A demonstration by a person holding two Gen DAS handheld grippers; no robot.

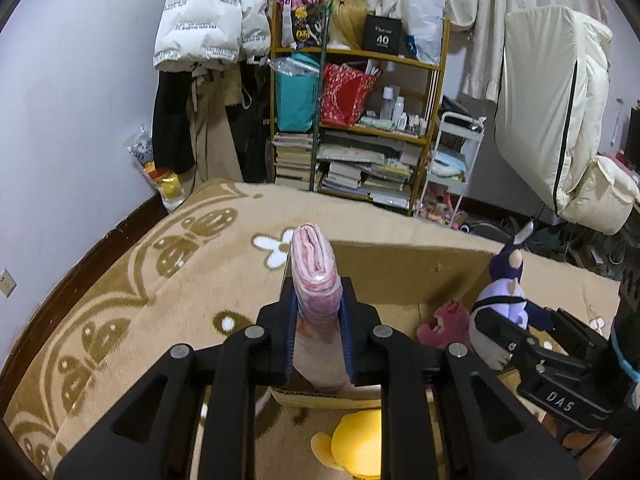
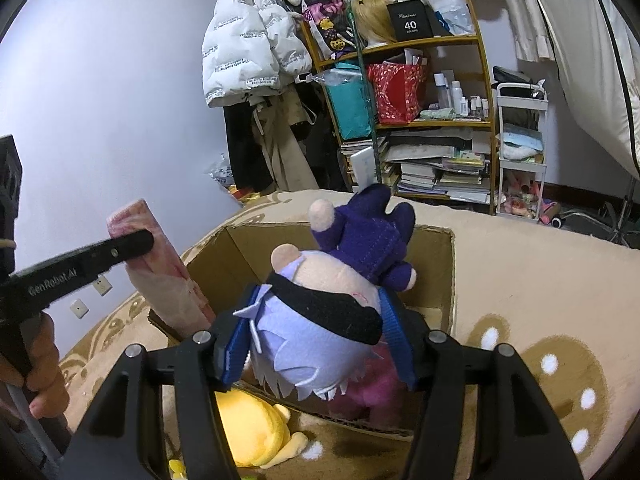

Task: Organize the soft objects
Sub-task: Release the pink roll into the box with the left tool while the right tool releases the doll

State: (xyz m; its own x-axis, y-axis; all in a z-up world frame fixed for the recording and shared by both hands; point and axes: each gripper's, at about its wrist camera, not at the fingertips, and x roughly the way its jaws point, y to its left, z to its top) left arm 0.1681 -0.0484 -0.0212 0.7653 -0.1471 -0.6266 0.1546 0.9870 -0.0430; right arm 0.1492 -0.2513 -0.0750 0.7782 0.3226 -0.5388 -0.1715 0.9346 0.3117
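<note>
My left gripper (image 1: 318, 296) is shut on a folded pink cloth (image 1: 312, 256), held upright over the near left corner of an open cardboard box (image 1: 400, 272). In the right wrist view that cloth (image 2: 160, 276) stands at the box's left edge, clamped by the left gripper (image 2: 136, 246). My right gripper (image 2: 316, 344) is shut on a doll (image 2: 320, 316) with lavender hair, a black eye band and a purple hat, held above the box (image 2: 436, 272). A pink plush (image 2: 376, 396) lies in the box beneath the doll. A yellow plush (image 2: 252, 436) lies outside, in front of the box.
The box stands on a tan blanket with butterflies and flowers (image 1: 160, 280). A person's hand (image 2: 44, 368) grips the left gripper's handle. Behind stand a full bookshelf (image 1: 360, 128), hanging coats (image 1: 208, 20) and a white trolley (image 1: 452, 160).
</note>
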